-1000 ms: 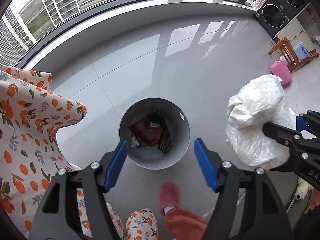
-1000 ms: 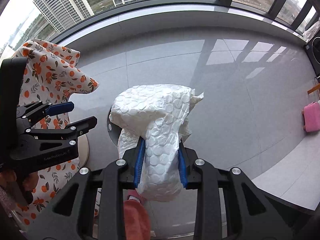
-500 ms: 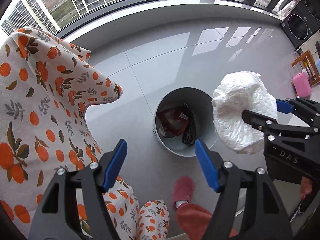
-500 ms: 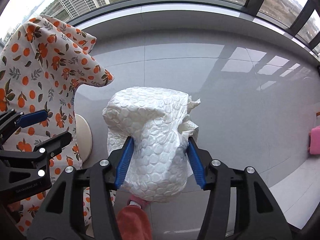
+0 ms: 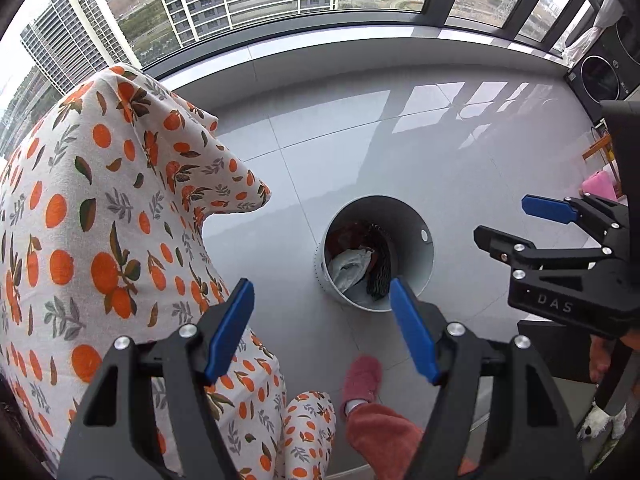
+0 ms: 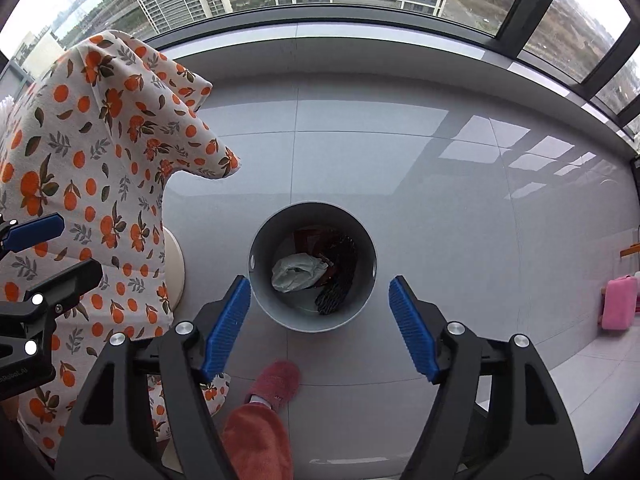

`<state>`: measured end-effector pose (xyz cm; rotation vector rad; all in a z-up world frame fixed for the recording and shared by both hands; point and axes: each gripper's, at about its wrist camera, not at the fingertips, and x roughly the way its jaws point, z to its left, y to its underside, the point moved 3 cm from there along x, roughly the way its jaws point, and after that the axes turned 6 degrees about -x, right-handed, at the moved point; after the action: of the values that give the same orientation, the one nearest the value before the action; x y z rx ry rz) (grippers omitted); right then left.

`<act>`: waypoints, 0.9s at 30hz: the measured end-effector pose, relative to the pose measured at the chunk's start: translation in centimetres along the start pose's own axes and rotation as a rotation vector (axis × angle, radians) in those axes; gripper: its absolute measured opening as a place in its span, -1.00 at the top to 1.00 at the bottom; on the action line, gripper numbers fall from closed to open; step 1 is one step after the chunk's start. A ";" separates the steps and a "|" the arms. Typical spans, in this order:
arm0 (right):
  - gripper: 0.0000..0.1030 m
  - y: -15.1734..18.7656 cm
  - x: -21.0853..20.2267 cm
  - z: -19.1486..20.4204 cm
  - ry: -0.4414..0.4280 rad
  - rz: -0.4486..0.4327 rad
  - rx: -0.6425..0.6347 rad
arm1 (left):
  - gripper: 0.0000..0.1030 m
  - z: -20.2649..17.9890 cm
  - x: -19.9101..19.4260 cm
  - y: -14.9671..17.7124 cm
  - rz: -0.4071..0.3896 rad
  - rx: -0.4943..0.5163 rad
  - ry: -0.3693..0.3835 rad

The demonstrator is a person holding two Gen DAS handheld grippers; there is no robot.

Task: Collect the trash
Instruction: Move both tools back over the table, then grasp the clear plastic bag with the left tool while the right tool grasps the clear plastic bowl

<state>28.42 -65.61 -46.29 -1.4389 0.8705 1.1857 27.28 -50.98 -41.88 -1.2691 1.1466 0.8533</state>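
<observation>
A round grey trash bin (image 6: 362, 254) stands on the grey tiled floor; it also shows in the left wrist view (image 5: 420, 256). The white bubble-wrap bundle (image 6: 298, 271) lies inside it beside dark and red trash (image 6: 338, 280); the bundle also shows in the left wrist view (image 5: 350, 266). My right gripper (image 6: 320, 322) is open and empty, high above the bin. It shows at the right of the left wrist view (image 5: 516, 226). My left gripper (image 5: 322, 326) is open and empty, above the floor to the bin's left.
A table with an orange-print cloth (image 6: 92, 168) stands left of the bin, also in the left wrist view (image 5: 100, 216). The person's pink slipper (image 6: 276, 384) is just in front of the bin. A pink case (image 6: 618, 306) sits far right. Windows run along the back.
My right gripper opened and let go of the bubble wrap, which dropped into the bin. Both grippers rose and the left drifted left.
</observation>
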 end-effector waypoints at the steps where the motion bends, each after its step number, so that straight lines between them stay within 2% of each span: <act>1: -0.35 -0.2 -1.2 0.8 -0.014 -0.011 -0.012 | -0.37 0.5 -1.5 0.3 -0.009 -0.009 -0.005; 5: -0.35 -0.9 -6.0 5.9 -0.072 -0.043 -0.112 | -0.37 4.2 -7.2 2.1 -0.041 -0.068 -0.032; 8: -0.35 -1.5 -9.3 11.3 -0.125 -0.062 -0.210 | -0.37 8.2 -11.4 4.3 -0.059 -0.133 -0.065; 13: -0.34 -2.2 -14.2 21.1 -0.208 -0.096 -0.348 | -0.37 16.6 -17.8 8.8 -0.080 -0.261 -0.127; 17: -0.34 -2.7 -17.3 29.8 -0.248 -0.124 -0.416 | -0.37 24.5 -22.2 12.5 -0.104 -0.338 -0.216; 21: -0.34 -3.2 -19.3 37.9 -0.261 -0.136 -0.420 | -0.37 32.3 -25.0 15.0 -0.115 -0.375 -0.300; 27: -0.34 -3.1 -19.8 48.6 -0.330 -0.105 -0.418 | -0.37 40.5 -27.0 18.2 -0.122 -0.391 -0.289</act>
<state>15.82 -19.01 -25.47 -1.5321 0.3261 1.5308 9.97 -5.52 -23.60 -1.4568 0.6849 1.1628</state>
